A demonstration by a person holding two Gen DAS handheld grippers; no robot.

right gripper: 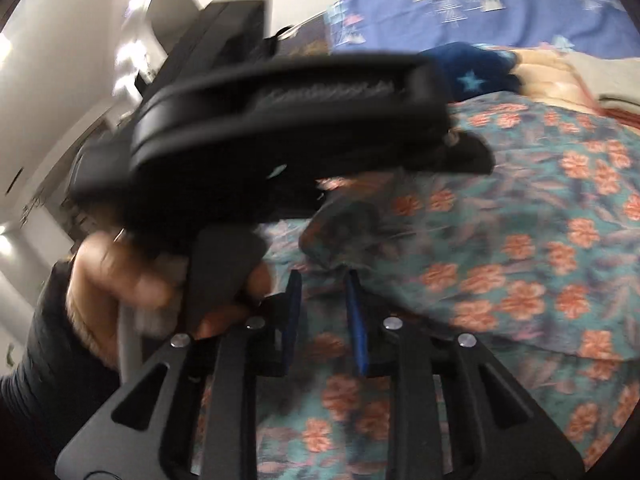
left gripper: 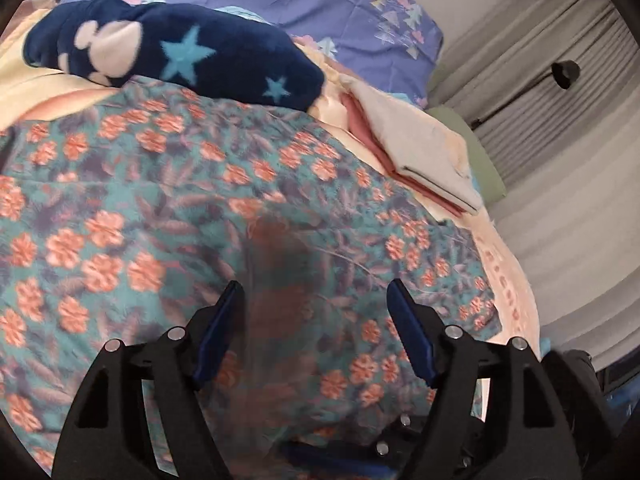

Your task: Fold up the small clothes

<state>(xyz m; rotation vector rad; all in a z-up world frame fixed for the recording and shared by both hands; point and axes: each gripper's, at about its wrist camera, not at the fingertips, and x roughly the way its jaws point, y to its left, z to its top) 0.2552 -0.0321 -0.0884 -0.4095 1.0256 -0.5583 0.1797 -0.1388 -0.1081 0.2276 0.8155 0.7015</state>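
The floral cloth [left gripper: 168, 208] lies open mid-bed. A navy starred fleece [left gripper: 180, 52] blocks the head end, folded clothes [left gripper: 420, 152] the bed's right edge.

Teal garment [left gripper: 168, 208] printed with coral flowers and grey-purple leaves, spread broad and mostly flat across bed, just below navy star-patterned fleece [left gripper: 176, 52]. Bunched into a raised, creased fold [right gripper: 344, 224] in right wrist view. Right of fleece, folded beige and pink clothes [left gripper: 416, 152] stacked flat, edges aligned
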